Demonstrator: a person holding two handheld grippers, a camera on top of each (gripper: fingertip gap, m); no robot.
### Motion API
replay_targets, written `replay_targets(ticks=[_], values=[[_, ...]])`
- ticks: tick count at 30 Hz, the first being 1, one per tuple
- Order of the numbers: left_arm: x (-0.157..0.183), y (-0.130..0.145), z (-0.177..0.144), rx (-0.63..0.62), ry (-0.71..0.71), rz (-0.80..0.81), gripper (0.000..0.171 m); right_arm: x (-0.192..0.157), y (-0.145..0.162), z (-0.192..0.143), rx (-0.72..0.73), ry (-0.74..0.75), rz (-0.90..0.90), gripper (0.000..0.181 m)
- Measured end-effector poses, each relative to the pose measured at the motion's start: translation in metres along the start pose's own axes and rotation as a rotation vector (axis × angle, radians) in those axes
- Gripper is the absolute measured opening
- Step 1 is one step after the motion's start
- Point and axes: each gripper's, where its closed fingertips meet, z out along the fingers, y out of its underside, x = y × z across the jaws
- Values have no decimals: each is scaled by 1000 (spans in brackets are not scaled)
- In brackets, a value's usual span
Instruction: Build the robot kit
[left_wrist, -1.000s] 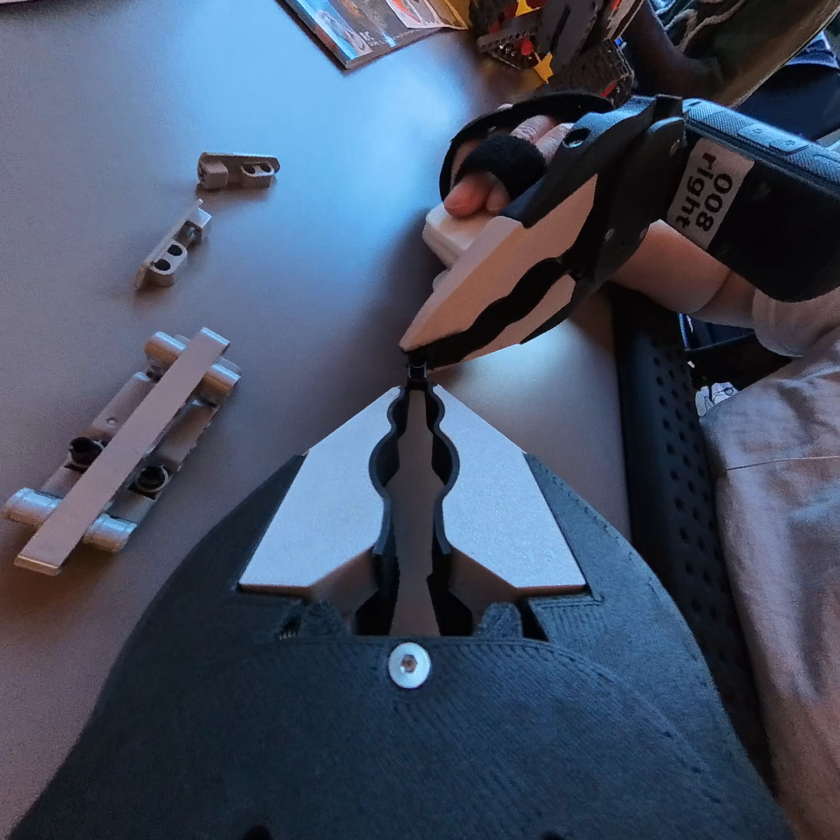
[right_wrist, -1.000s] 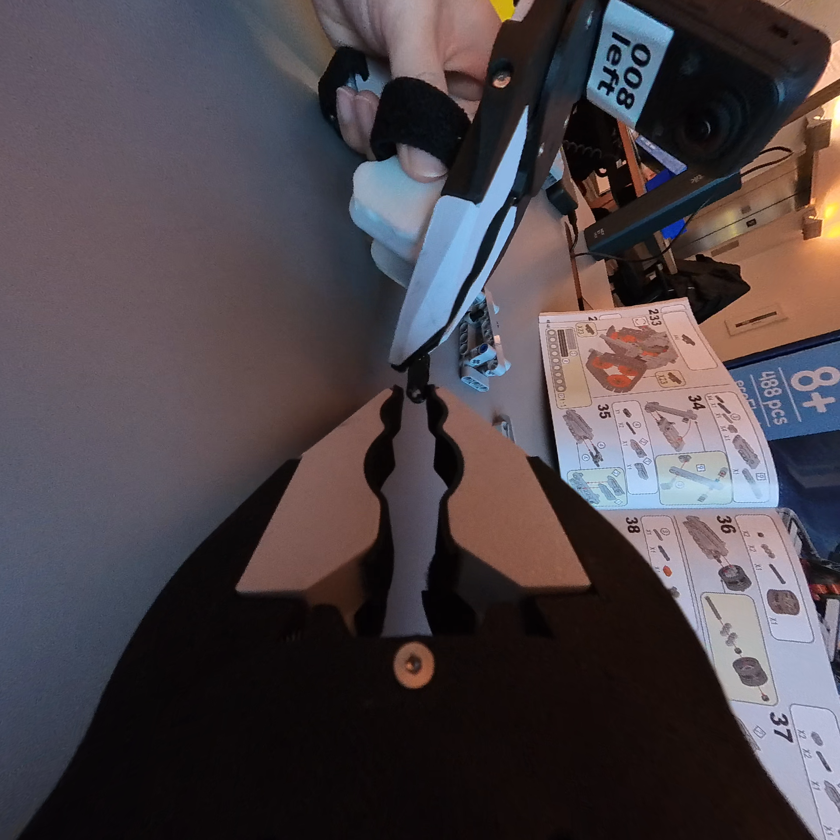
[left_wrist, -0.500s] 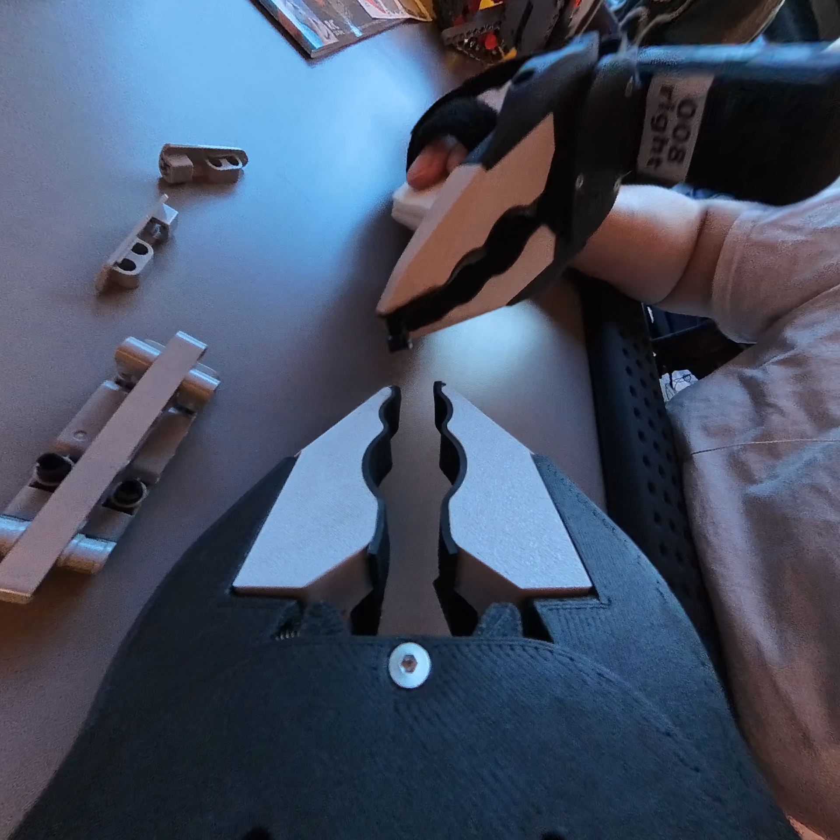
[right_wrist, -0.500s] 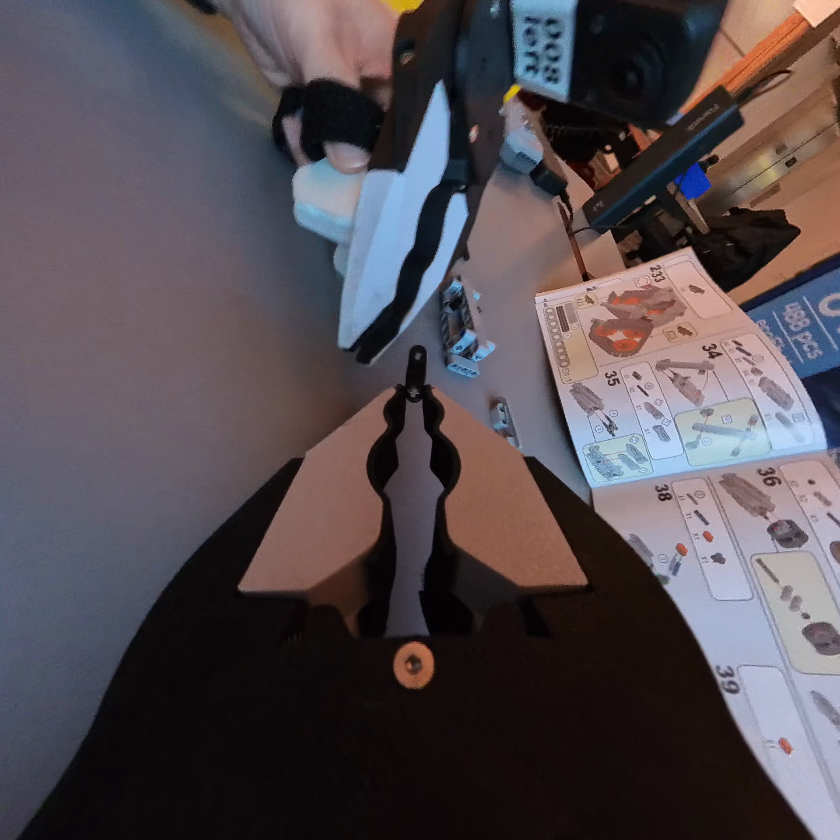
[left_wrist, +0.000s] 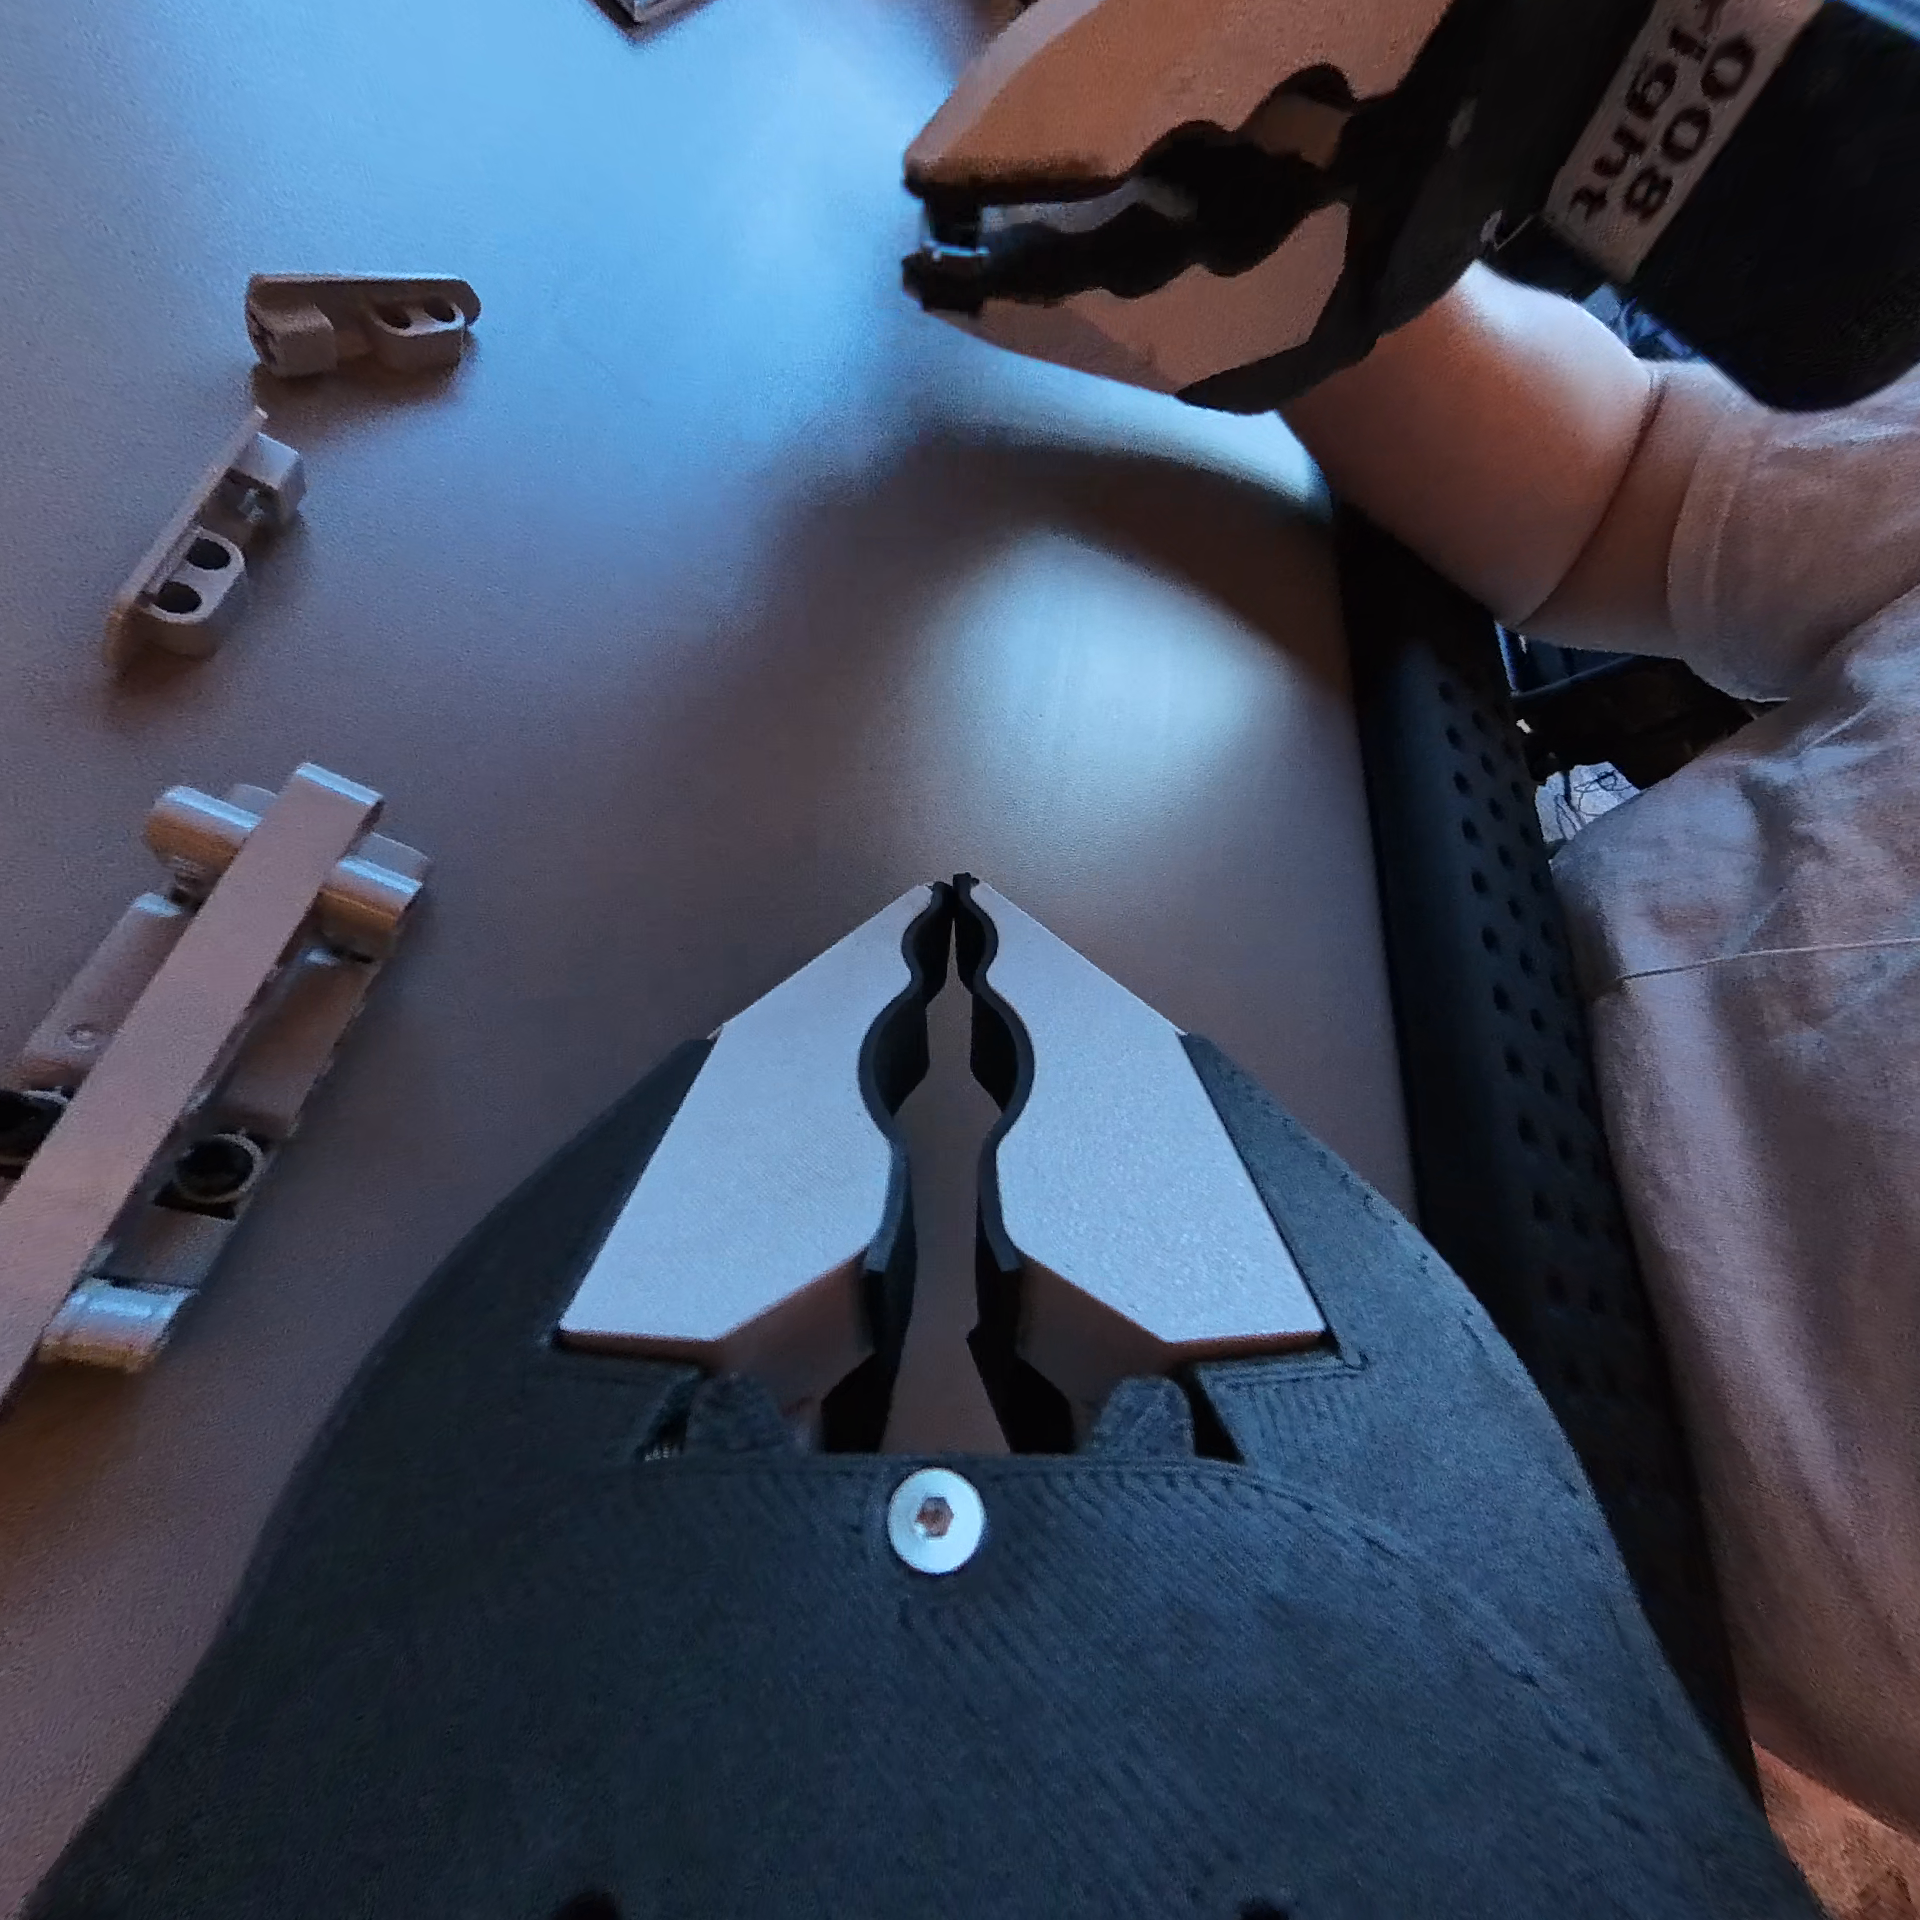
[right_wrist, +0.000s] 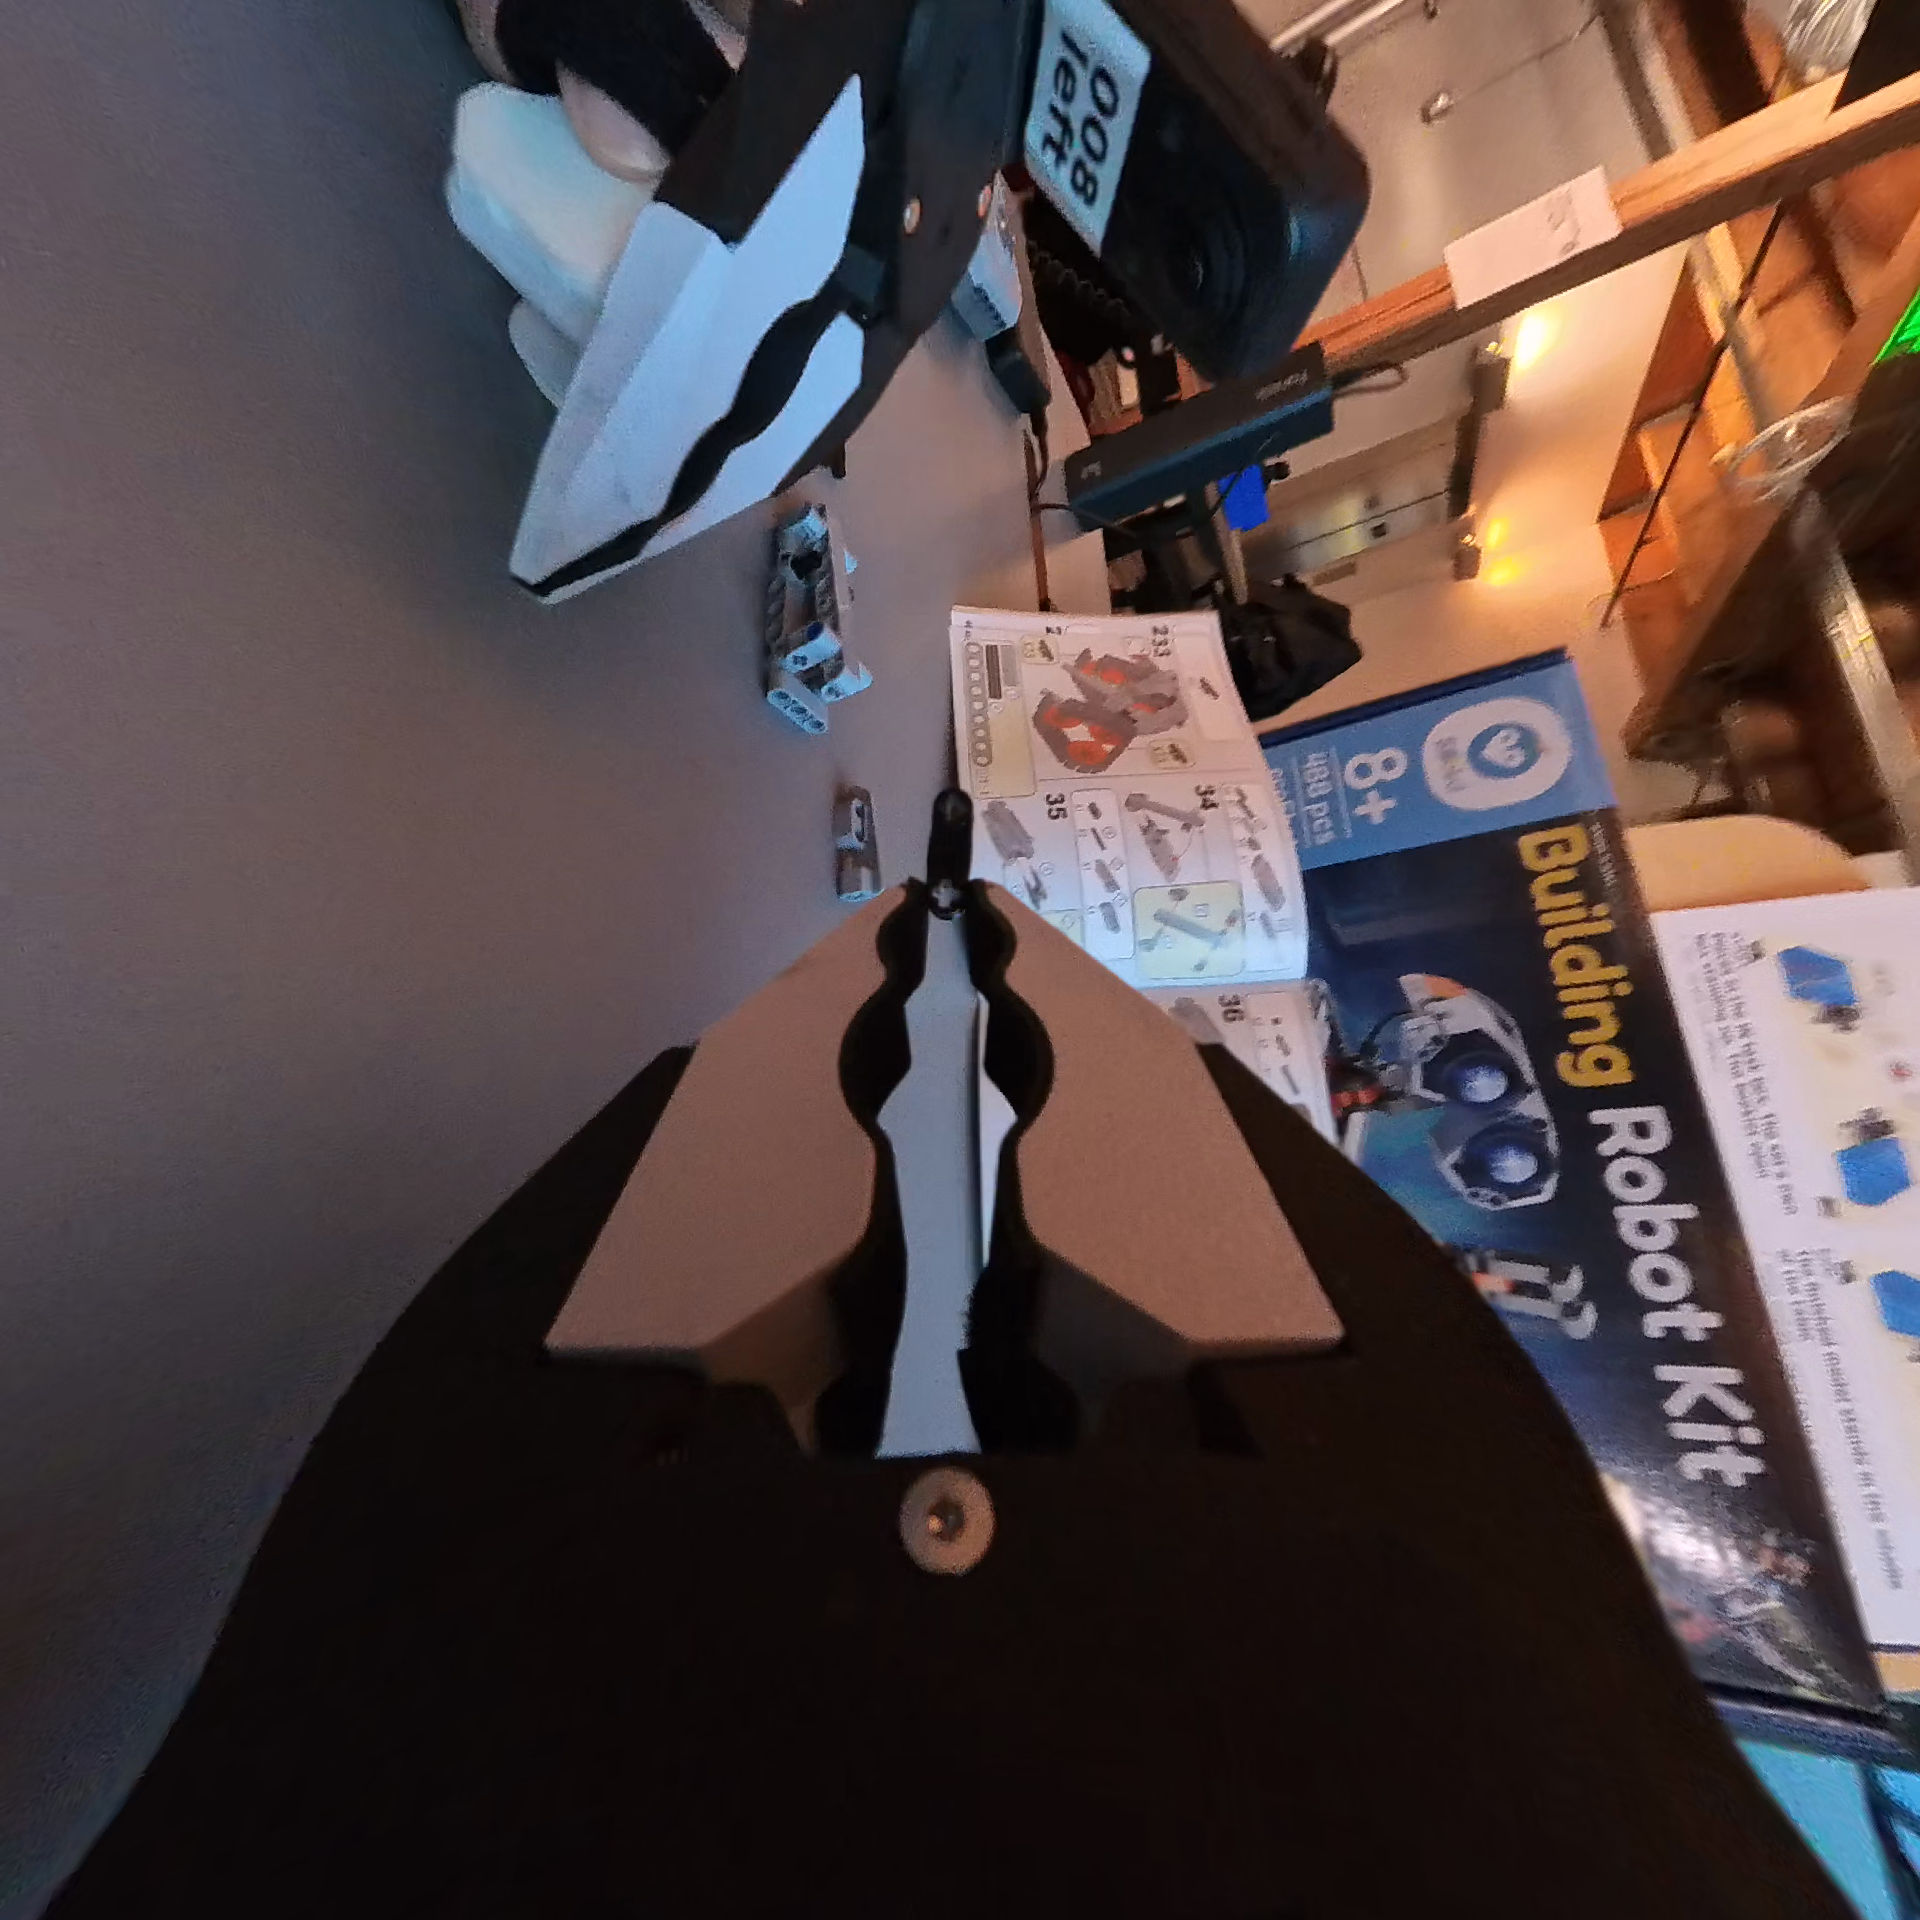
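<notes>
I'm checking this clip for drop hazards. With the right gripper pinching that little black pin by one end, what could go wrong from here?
1. The right gripper grips the small black pin only at its very tips, most of it sticking out, so it may pivot or slip out.
2. A dropped black pin would be hard to spot on the dark table.
3. The left gripper, shut and empty, couldn't catch it.
</notes>
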Motion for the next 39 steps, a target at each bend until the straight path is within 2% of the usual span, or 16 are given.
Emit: replay_targets(ticks=[7,29,35,39], values=[[1,0,0,0,17,-15,0,6,-14,-4,38,43,-36,7],[2,1,0,1,38,-37,0,-3,-6,4,-8,12,-4,7],[2,1,0,3,42,-43,0,-4,-4,5,-25,-19,93,6],[2,0,-1,7,49,-56,0,-9,-7,6,2,-100,266,6]])
